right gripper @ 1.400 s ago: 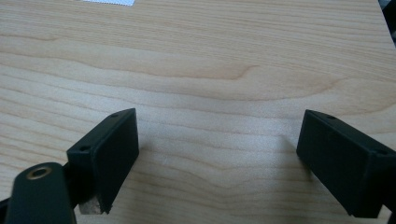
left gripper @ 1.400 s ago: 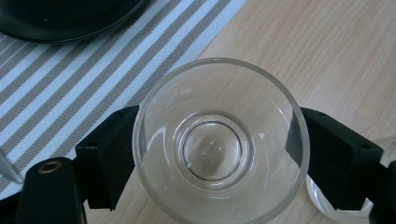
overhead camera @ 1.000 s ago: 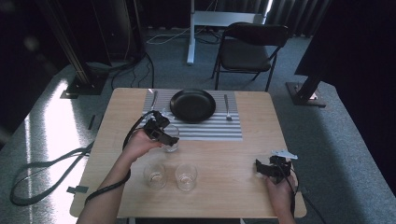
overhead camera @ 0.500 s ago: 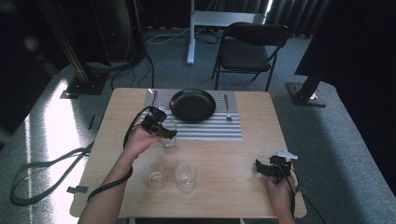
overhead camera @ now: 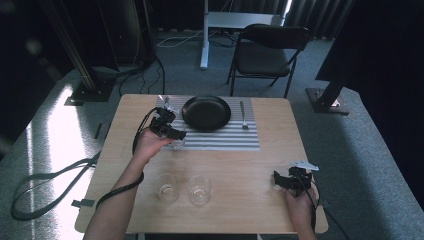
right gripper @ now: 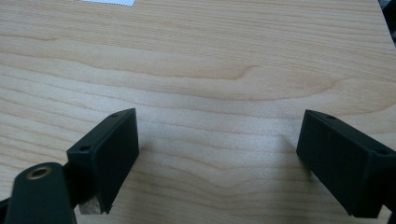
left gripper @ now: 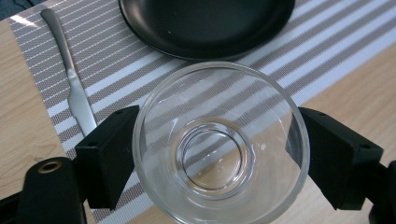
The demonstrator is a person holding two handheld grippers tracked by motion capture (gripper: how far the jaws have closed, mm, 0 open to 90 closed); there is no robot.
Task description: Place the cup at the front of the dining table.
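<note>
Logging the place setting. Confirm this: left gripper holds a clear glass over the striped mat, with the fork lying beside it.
Wrong in one respect. In the left gripper view, the utensil beside the glass on the striped mat is a knife, not a fork. The left gripper does hold the glass.

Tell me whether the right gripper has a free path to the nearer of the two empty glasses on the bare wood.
Probably yes. The right gripper is open and holds nothing, and only bare table lies between it and the nearer glass. The left gripper, shut on another glass, is off by the placemat.
</note>
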